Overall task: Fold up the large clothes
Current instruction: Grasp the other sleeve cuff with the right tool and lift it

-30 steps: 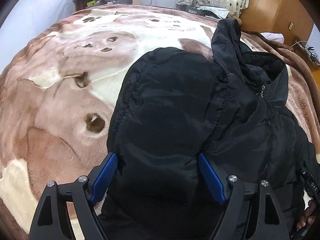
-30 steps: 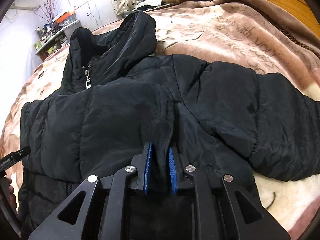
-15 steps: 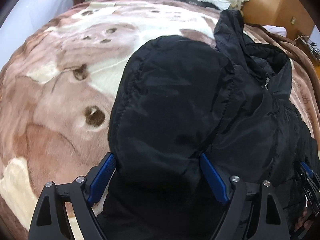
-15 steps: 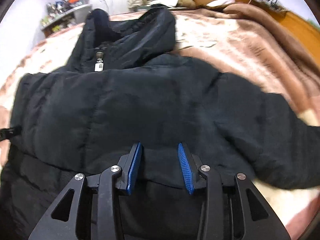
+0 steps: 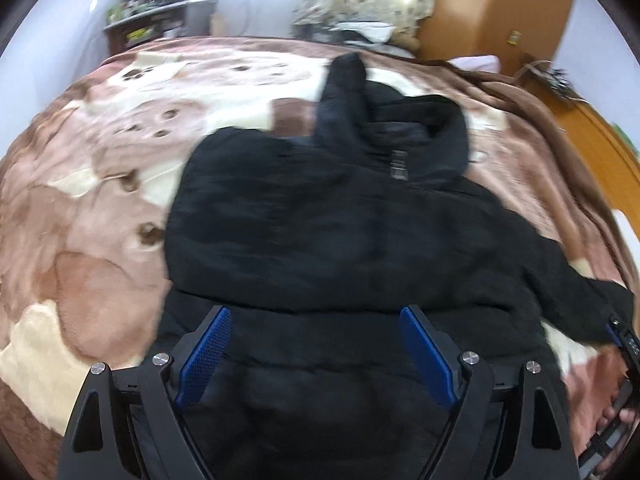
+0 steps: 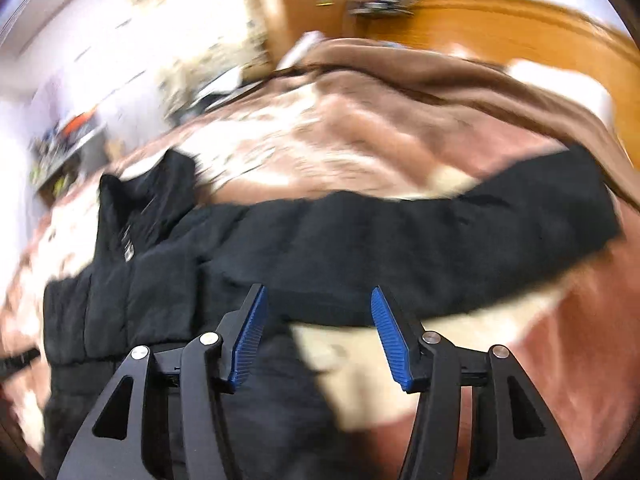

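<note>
A black puffer jacket (image 5: 360,240) lies front up on the bed, hood away from me, with one sleeve folded across the chest. In the right wrist view the jacket (image 6: 240,248) has its other sleeve (image 6: 500,220) stretched out to the right over the blanket. My left gripper (image 5: 316,344) is open above the jacket's lower part and holds nothing. My right gripper (image 6: 316,328) is open and empty above the jacket's right edge. Both views are motion-blurred.
A brown and cream plush blanket (image 5: 100,208) covers the bed. A wooden wardrobe (image 5: 492,12) and a cluttered shelf (image 5: 160,28) stand beyond the bed. A wooden bed frame (image 6: 520,28) runs along the right side.
My right gripper let go of the jacket fabric, opened wide and swung right toward the outstretched sleeve. My left gripper stayed open and pulled back and rose, so more of the jacket shows.
</note>
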{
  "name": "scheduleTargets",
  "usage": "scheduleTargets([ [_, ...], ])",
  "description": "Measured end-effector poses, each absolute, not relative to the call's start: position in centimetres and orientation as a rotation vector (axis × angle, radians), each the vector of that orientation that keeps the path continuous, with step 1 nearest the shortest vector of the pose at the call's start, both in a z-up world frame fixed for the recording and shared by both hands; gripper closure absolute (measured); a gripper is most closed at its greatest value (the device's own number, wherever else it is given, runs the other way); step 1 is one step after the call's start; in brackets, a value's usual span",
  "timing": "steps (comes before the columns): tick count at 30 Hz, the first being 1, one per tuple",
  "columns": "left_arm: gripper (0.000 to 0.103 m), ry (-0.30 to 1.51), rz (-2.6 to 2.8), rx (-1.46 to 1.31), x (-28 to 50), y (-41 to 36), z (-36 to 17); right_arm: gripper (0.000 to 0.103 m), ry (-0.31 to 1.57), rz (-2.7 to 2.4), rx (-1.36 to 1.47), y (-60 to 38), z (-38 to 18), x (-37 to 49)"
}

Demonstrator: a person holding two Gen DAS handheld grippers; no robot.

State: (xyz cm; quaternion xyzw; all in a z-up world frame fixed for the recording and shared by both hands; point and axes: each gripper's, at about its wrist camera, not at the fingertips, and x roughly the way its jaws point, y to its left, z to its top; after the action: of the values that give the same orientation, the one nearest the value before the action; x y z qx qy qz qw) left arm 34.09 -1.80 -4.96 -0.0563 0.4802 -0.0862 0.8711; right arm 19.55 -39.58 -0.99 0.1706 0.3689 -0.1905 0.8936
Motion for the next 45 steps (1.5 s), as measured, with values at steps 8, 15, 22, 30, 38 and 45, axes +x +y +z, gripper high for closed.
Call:
scheduleTargets([
  [8,0.017,0.959,-0.288,-0.053,32.2,-9.8,-4.4,0.037,0.704,-0.636,0.488,-49.3,-1.5,12.5],
  [15,0.017,0.999,-0.324,-0.034,31.7,-14.0,-6.2,0.036,0.71,-0.697,0.436,-53.0,-2.5,12.4],
  [22,0.017,1.018,-0.33,-0.008,31.9,-14.7,-7.4,0.036,0.691,-0.689,0.465,-55.2,-3.1,13.2],
  [30,0.017,1.048,-0.294,-0.028,32.9,-13.9,-8.5,0.05,0.695,-0.72,0.475,-56.4,-3.5,14.8],
  [38,0.017,1.041,-0.285,-0.045,32.8,-12.7,-8.2,0.103,0.703,-0.676,0.402,-55.1,-2.0,15.7],
  [45,0.017,1.026,-0.279,-0.069,32.5,-11.1,-7.2,0.103,0.623,-0.574,0.371,-52.4,1.1,15.2],
])
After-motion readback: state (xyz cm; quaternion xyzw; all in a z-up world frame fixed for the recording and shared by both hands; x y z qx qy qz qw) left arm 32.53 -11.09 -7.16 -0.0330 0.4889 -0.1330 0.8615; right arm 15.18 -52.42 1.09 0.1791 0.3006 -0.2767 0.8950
